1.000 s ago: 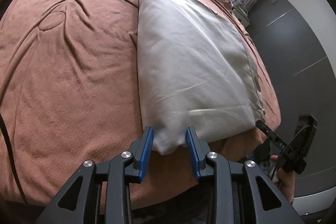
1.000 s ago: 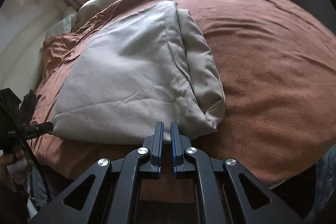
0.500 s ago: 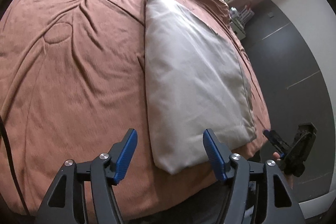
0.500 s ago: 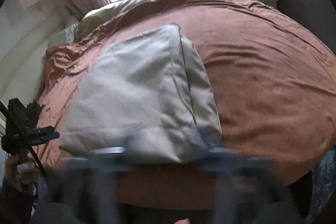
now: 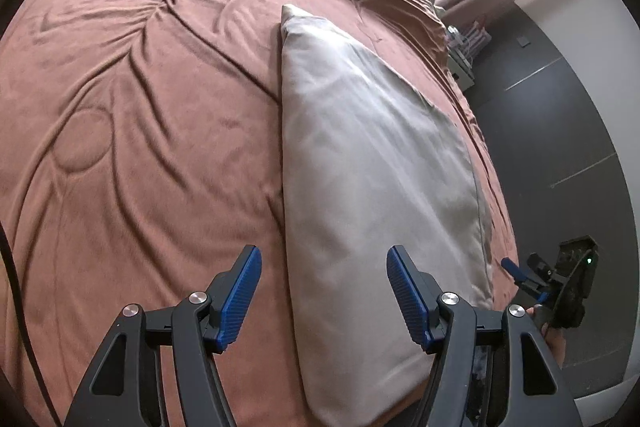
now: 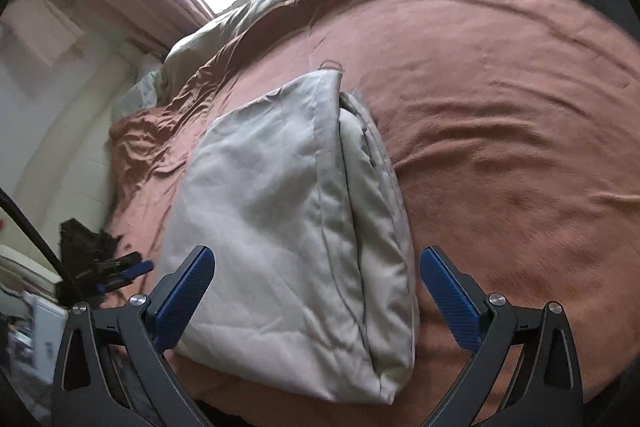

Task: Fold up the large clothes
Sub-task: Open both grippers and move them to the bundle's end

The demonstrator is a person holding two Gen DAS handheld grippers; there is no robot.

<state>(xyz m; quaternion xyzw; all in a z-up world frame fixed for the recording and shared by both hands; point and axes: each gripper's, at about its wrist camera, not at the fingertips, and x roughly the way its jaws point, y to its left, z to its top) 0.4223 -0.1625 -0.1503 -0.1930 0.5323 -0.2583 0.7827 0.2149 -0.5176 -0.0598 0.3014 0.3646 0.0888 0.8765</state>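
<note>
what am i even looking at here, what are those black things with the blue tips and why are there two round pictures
Each round picture comes from a wide-angle camera mounted on a hand-held tool, looking forward along it. There is no robot: a person holds one such tool in each hand. The black arms with blue pads are its tongs.

One picture is from the left tongs, the other from the right tongs. Each camera also catches the other tool at the picture's edge, for example the right one, with part of a hand holding it.

In front lies a bed under a brown blanket. On it, near the close edge, rests a folded beige cloth, a long neat stack of layers.

Nothing is held. Both tongs stand open, their pads apart from the cloth.
</note>
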